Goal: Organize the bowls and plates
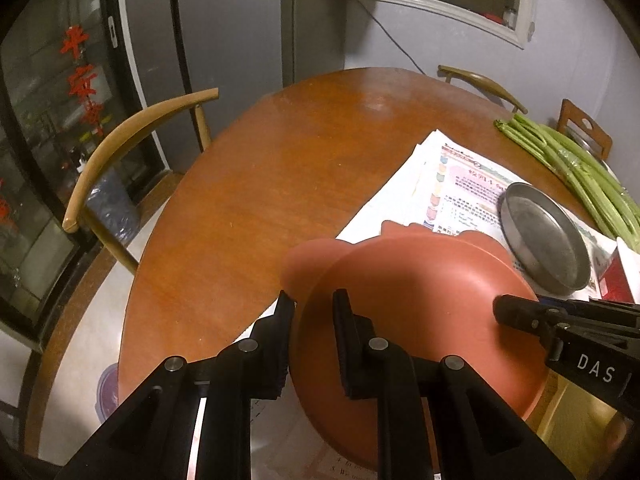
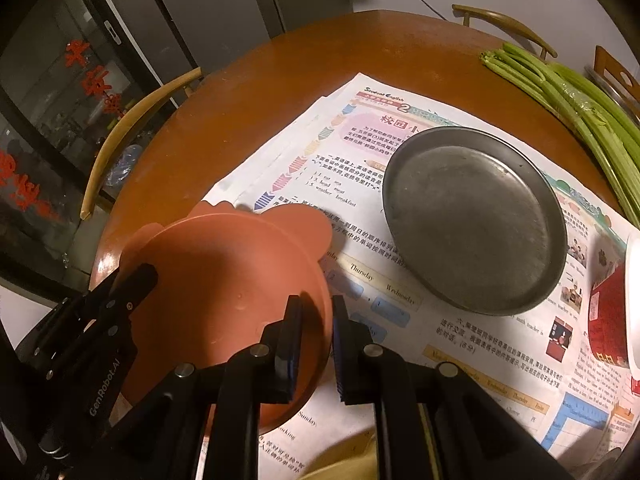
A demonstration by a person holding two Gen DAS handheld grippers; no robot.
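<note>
On a round, reddish-brown wooden desk (image 1: 248, 184) under dim warm light, spread newspaper sheets (image 2: 360, 184) with coloured print cover the near right part of the top, and most of the rest is bare polished wood with a faint sheen. A terracotta-coloured bowl (image 1: 416, 312) with scalloped ear-like tabs on its rim sits at the near edge of the papers, held from both sides. The left claw (image 1: 314, 312) pinches the bowl's left rim, one finger outside the wall and one inside. The right claw (image 2: 316, 320) grips the opposite rim the same way, its fingers closed on the wall. Just beyond the bowl on the newspaper, apart from it, lies a shallow grey metal plate (image 2: 476, 220), right way up and tarnished. A bundle of long green stalks (image 2: 580, 108) lies along the far right edge of the desk. A red patterned object (image 2: 606, 316) and a white rim beside it show at the right border, too cropped to identify. Curved wooden chair backs stand around the desk: one on the left (image 1: 128, 144), another at the far side (image 1: 480, 84). Behind the left chair a dark glass door (image 1: 44, 128) carries red paper characters, next to a tall grey refrigerator (image 1: 224, 28). A black cable (image 1: 392, 36) runs down the pale wall below a white-framed window (image 1: 472, 4).
</note>
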